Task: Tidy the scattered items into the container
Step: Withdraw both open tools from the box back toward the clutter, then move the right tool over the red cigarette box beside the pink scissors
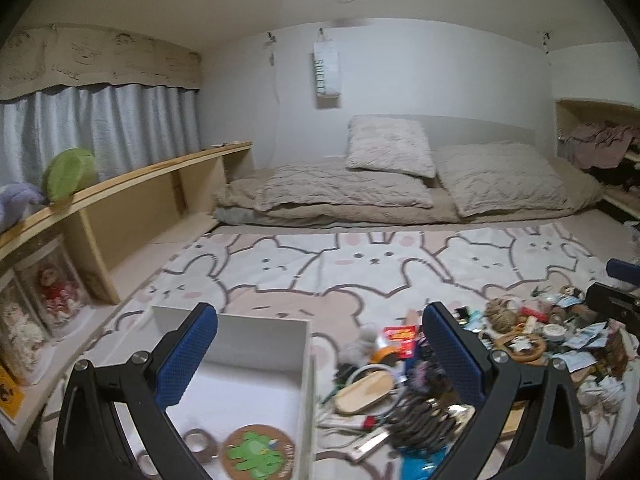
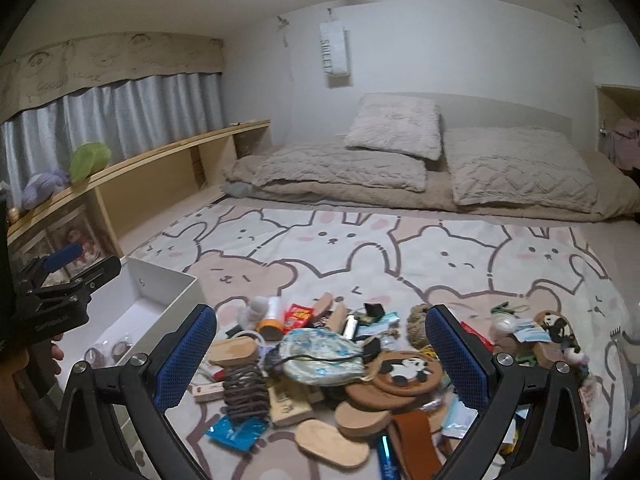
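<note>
A white open box [image 1: 240, 364] stands on the bunny-print blanket, also at the left in the right wrist view [image 2: 160, 292]. Inside lie a round cork coaster with a green cactus [image 1: 258, 454] and tape rolls [image 1: 198, 440]. My left gripper [image 1: 320, 356] is open and empty over the box's right wall. A pile of small items spreads to the right: a wooden oval [image 1: 366, 394], a dark coil [image 2: 244, 394], a blue-patterned pouch [image 2: 320, 354], a panda coaster [image 2: 404, 368]. My right gripper [image 2: 320, 360] is open and empty above the pile.
A long wooden shelf [image 1: 140, 184] runs along the left with plush toys [image 1: 68, 174] on top. Folded bedding and pillows [image 2: 400, 152] lie at the back. The bunny blanket [image 2: 360, 248] stretches between bedding and pile. The left gripper shows at the left of the right wrist view [image 2: 60, 280].
</note>
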Motion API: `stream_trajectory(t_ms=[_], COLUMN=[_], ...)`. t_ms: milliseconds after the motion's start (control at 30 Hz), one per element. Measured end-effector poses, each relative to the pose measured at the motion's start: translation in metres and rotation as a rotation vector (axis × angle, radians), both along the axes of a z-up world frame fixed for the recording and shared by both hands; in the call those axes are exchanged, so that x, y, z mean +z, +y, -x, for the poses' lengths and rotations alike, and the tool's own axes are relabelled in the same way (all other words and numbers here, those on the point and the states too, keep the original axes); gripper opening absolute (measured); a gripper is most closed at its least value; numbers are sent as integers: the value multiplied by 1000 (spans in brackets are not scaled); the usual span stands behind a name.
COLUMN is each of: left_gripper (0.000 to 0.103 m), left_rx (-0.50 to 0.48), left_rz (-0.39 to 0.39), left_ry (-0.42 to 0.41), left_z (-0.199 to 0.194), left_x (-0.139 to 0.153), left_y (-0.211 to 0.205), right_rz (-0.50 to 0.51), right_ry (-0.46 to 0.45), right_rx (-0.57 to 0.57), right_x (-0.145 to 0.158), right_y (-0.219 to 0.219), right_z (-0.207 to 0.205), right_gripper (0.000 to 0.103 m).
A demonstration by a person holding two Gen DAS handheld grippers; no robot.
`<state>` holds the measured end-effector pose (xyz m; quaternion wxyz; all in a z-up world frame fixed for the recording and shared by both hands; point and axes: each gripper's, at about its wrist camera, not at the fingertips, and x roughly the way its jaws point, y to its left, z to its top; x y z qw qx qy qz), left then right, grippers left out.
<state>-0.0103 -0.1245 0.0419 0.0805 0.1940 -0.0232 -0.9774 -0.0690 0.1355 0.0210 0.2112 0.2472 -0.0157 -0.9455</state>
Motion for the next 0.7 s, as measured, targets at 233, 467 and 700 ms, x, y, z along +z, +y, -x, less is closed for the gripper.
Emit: stream_trajectory(t_ms=[233, 467, 700], left_gripper=[103, 103, 103], left_rx=[-49, -100, -150], left_rz=[-38, -35, -52], left_ry=[25, 27, 32], left_z=[6, 14, 17], left_x=[-2, -10, -15], left_y=[18, 37, 50], right_rz=[5, 44, 70], right_ry=[11, 12, 11], right_rx=[-56, -121, -192], right_x=[-6, -8, -13], right_y=[30, 62, 92], right_z=[2, 6, 8], right_gripper=[103, 103, 103])
